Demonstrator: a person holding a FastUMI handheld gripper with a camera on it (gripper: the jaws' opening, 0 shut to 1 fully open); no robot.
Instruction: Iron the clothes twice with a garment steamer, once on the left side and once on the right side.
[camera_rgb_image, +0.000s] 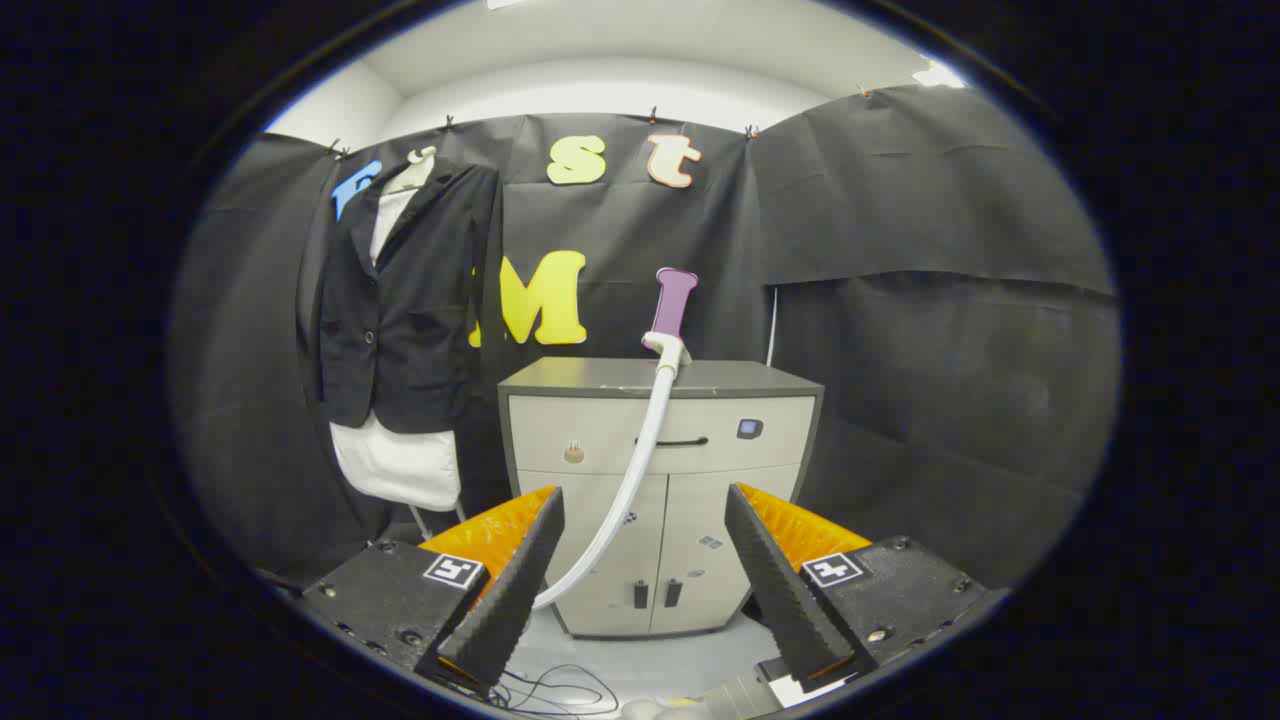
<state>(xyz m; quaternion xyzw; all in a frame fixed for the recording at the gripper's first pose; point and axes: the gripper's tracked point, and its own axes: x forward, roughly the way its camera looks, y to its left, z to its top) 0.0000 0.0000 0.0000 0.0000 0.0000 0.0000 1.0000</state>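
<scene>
A dark blazer (400, 300) over a white shirt (400, 465) hangs on a hanger against the booth wall, beyond and left of my fingers. The garment steamer head (673, 305), purple with a white neck, stands upright on top of a grey cabinet (600, 378). Its white hose (625, 490) curves down the cabinet front and passes behind my left finger. My gripper (645, 590) is open, well short of the cabinet, with nothing between its fingers.
The cabinet has a drawer with a dark handle (672, 441) and two lower doors (650, 550). Thin cables (555, 690) lie on the pale floor just below my fingers. Black cloth walls close the booth on the left, back and right.
</scene>
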